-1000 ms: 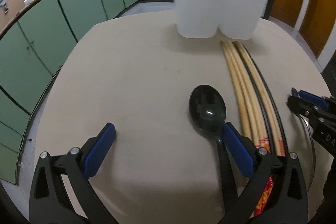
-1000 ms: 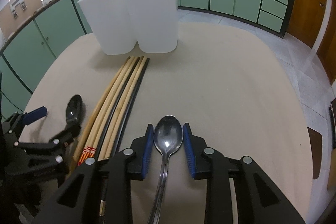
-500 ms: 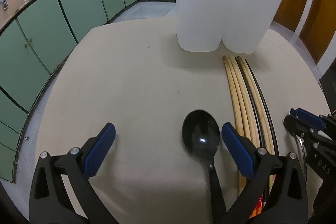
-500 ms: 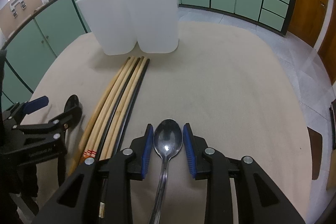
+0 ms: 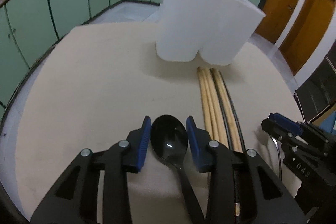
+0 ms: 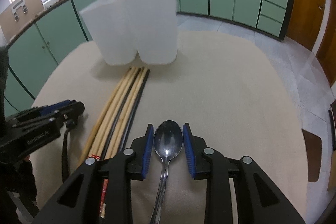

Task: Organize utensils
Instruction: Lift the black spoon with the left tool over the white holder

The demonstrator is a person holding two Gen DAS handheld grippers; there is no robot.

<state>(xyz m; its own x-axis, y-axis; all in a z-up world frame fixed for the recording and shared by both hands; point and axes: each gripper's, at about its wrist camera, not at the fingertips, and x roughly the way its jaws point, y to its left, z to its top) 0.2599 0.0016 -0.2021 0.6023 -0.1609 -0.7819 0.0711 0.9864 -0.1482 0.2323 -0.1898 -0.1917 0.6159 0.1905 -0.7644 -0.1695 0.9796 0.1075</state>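
the left gripper is closing its blue pads around the bowl of a black plastic spoon, seemingly touching both edges, while the right gripper is clamped on the bowl of a metal spoon, both handles trailing back under the grippers. between the two spoons a bundle of wooden and black chopsticks lies on the beige table, tips just short of the white two-compartment utensil holder standing upright at the far side.
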